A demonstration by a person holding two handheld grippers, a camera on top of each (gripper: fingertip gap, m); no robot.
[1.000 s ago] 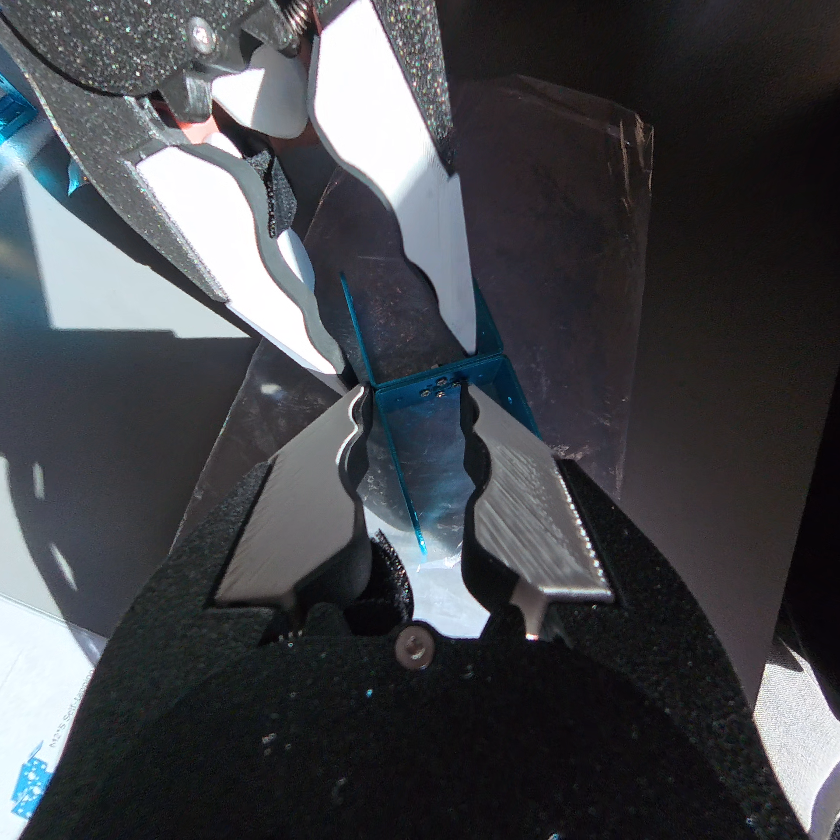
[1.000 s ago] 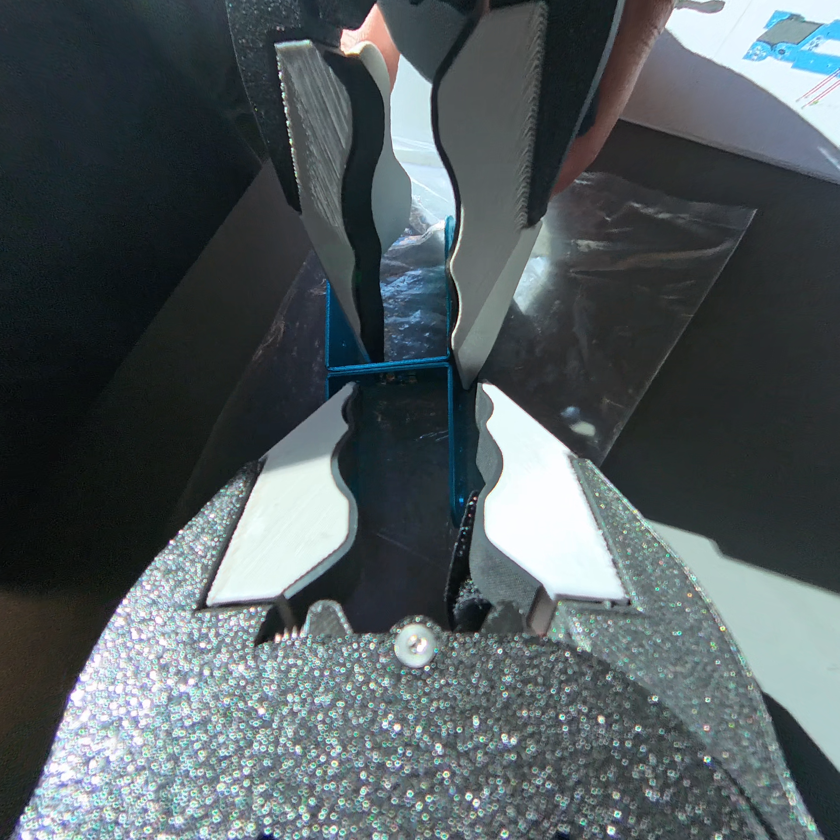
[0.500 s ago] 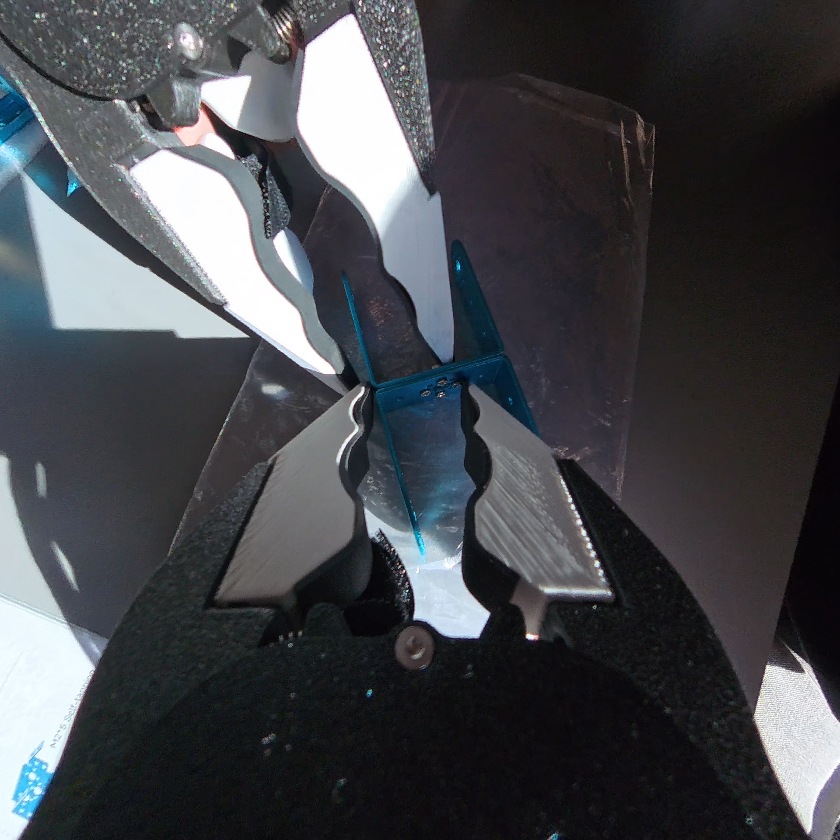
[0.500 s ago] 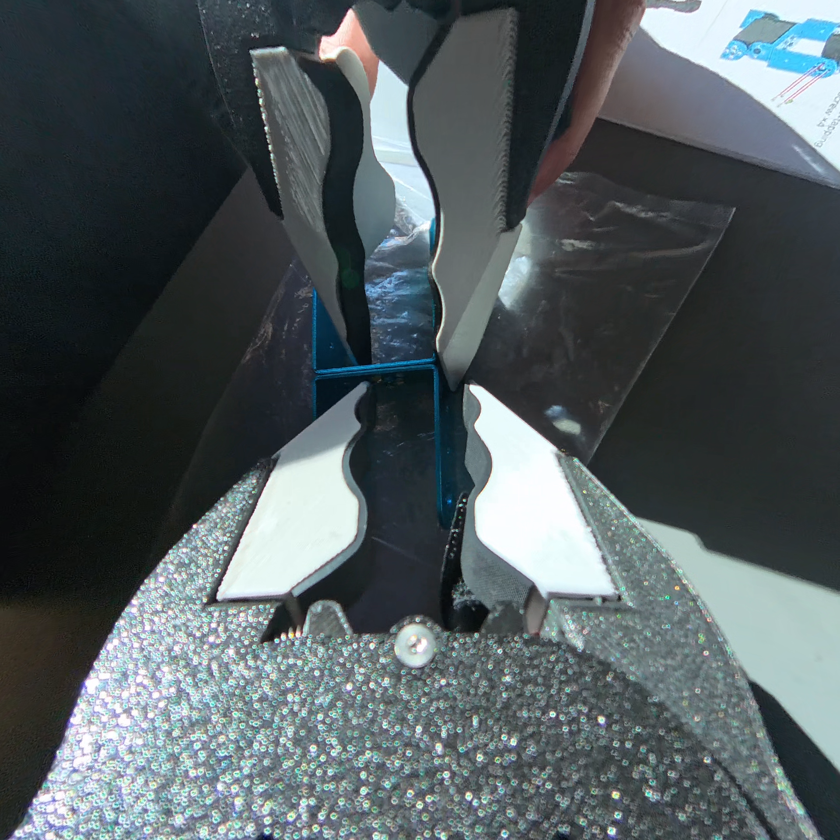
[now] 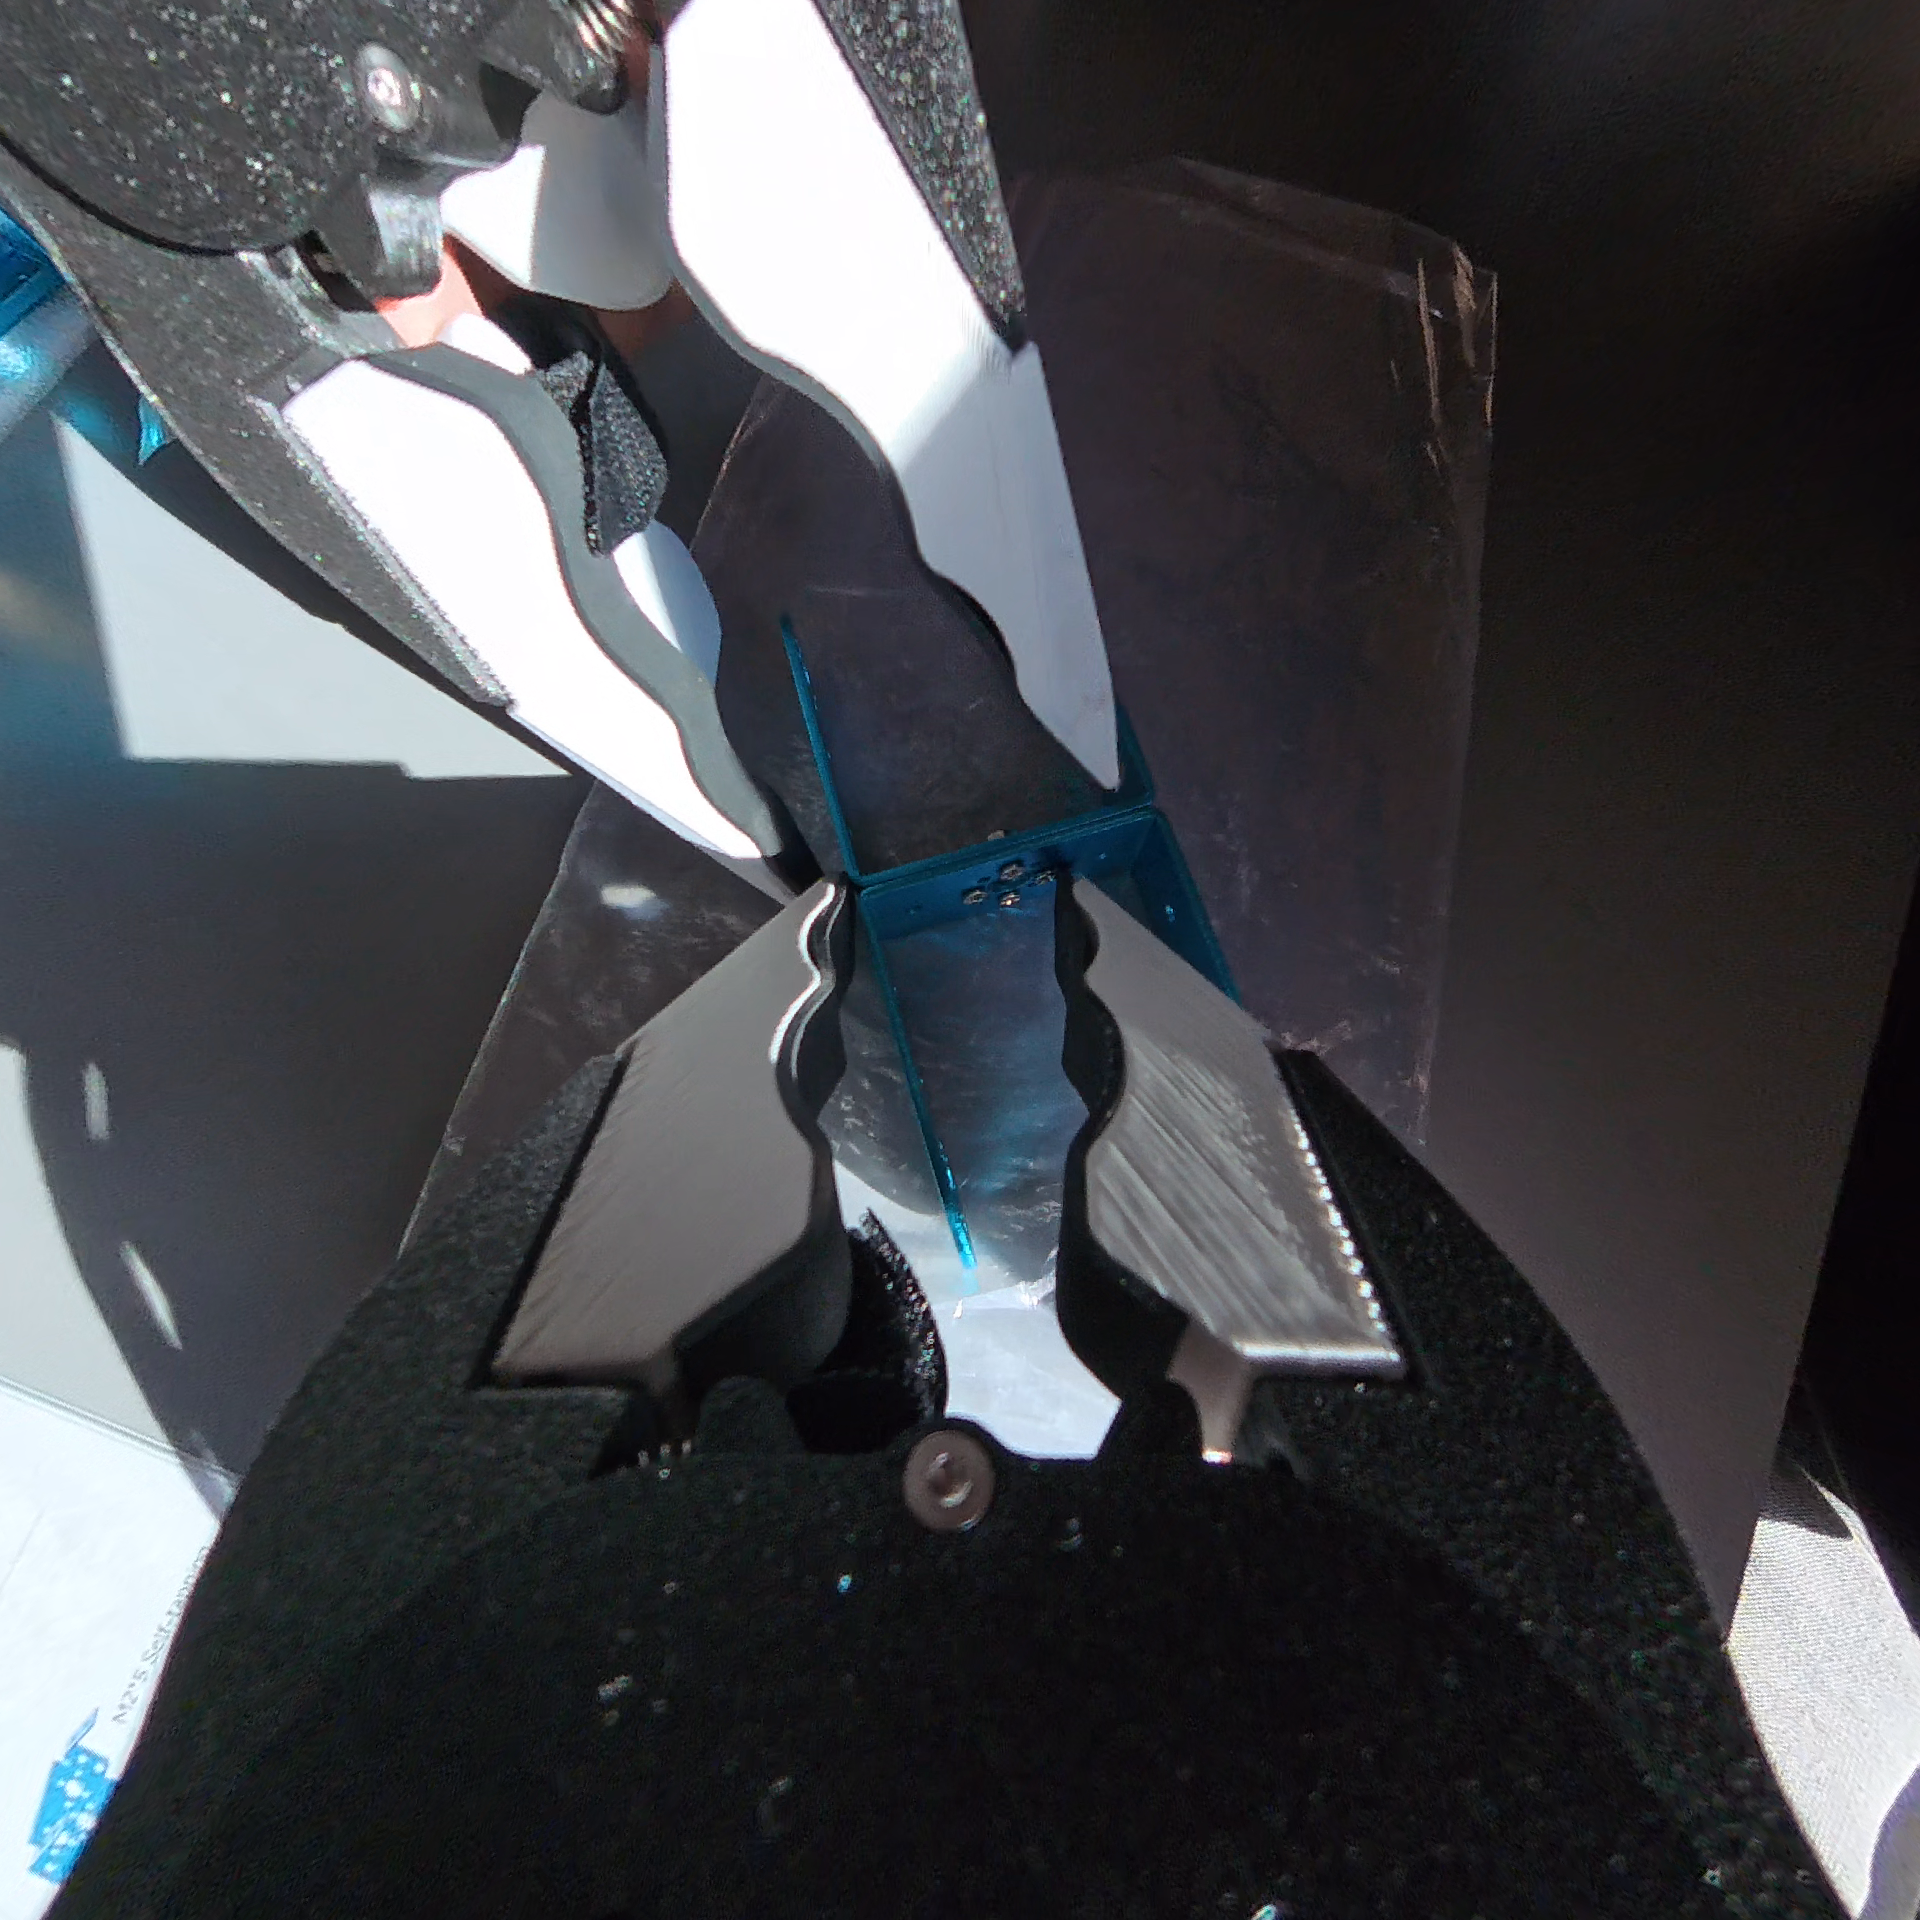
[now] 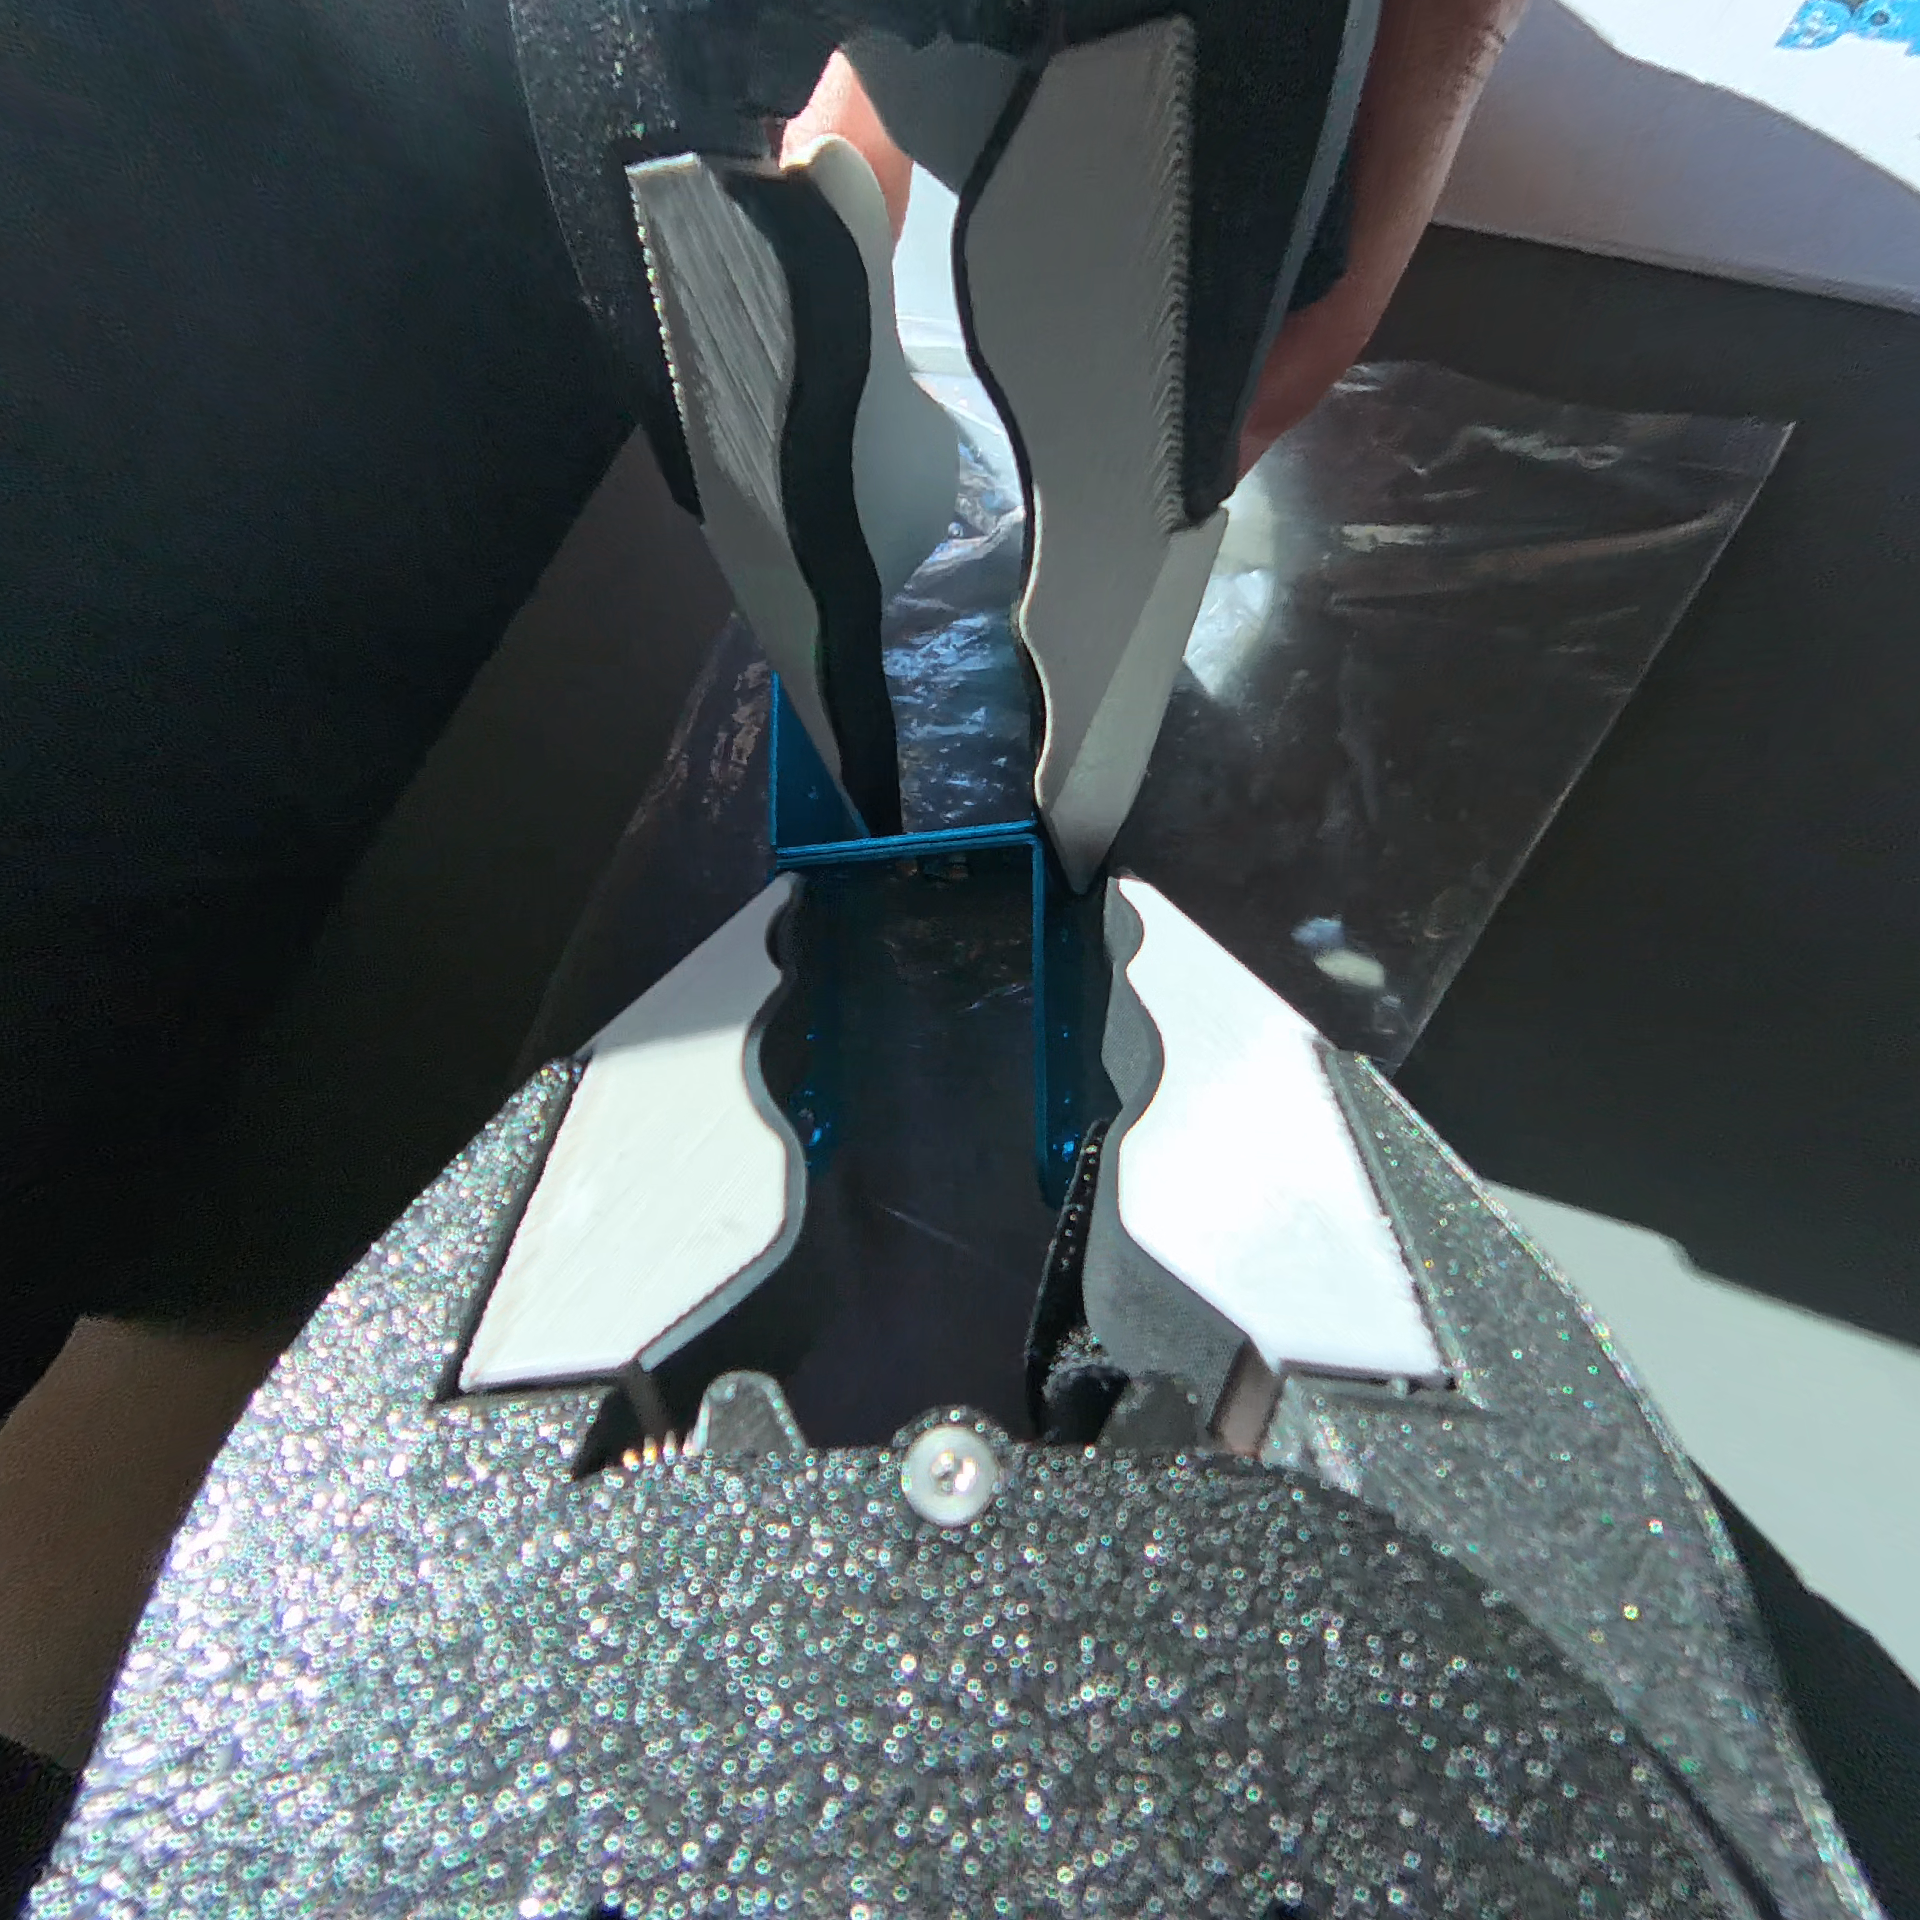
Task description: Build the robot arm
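Currently, on the left, a white printed sheet [image 5: 94,1579] lies at the near left corner of the dark worktop [image 5: 1621,935], in sunlight. Left gripper [image 5: 951,899], black-bodied, has its two fingers set either side of a blue metal bracket [image 5: 997,883]; fingertips sit at the bracket's side plates, apparently clamped on it, though true contact is hard to confirm. The bracket stands over a clear plastic bag [image 5: 1299,520] spread on the worktop's middle. Four small screws show on the bracket's cross plate. Opposite, the right gripper [image 5: 940,805], glitter-grey, meets the same bracket from the far side, one fingertip touching the bracket's right corner.

Right wrist view: right gripper [image 6: 951,894] straddles the bracket [image 6: 904,836], fingers close against its side plates, seemingly gripping. Left gripper [image 6: 966,826] points down at the cross plate. Plastic bag [image 6: 1455,623] extends right. A person's hand [image 6: 1340,260] shows behind the left gripper.
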